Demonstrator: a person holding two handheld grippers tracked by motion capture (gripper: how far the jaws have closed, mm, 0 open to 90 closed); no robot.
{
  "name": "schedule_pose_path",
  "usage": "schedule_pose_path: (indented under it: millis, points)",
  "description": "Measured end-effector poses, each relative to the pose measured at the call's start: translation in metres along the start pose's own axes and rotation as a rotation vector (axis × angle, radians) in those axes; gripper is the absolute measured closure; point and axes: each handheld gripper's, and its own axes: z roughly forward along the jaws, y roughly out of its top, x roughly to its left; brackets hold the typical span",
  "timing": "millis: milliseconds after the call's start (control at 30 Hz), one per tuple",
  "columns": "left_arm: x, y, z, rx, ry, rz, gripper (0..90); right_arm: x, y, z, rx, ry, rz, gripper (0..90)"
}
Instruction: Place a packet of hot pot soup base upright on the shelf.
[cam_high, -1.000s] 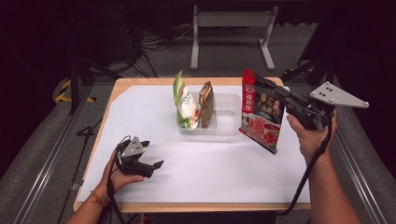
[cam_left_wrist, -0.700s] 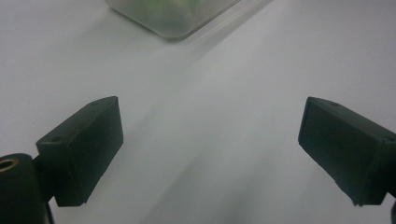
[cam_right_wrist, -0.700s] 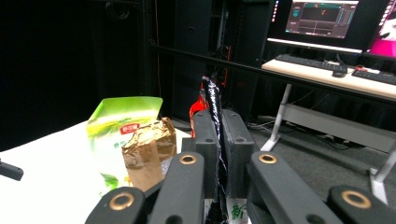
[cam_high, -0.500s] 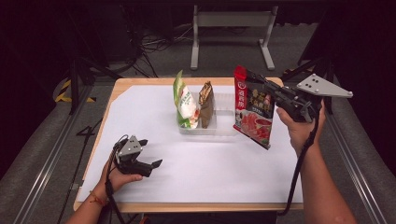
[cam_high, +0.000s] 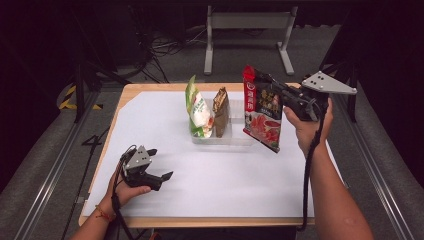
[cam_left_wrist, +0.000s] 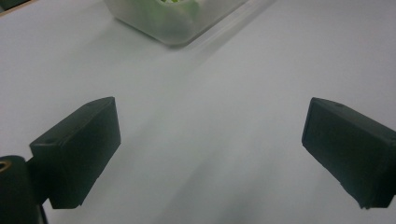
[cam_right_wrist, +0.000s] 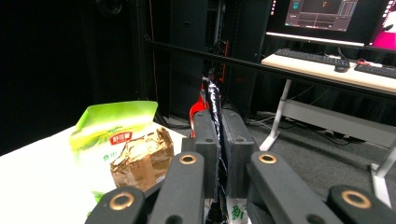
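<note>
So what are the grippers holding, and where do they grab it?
The right gripper pinches the red snack bag by its upper side edge, lifted off the table. The left gripper holds nothing; its jaws stand open.

From above our side of the table (cam_high: 165, 145) we look forward and down, the clear bin (cam_high: 235, 136) toward twelve o'clock. Our left gripper camera skims the white surface closely, catching that bin (cam_left_wrist: 173, 28) at eleven. Our right gripper camera looks level, sharing the green bag (cam_right_wrist: 114, 128) and brown packet (cam_right_wrist: 140, 158) at nine.
</note>
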Motion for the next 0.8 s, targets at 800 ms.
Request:
schedule_pose_path:
  millis: [800]
  points:
    - [-0.002,-0.001,-0.003,-0.01,-0.002,0.007,5.4,0.01,0.012,0.06,0.039,-0.043,0.026,86.9]
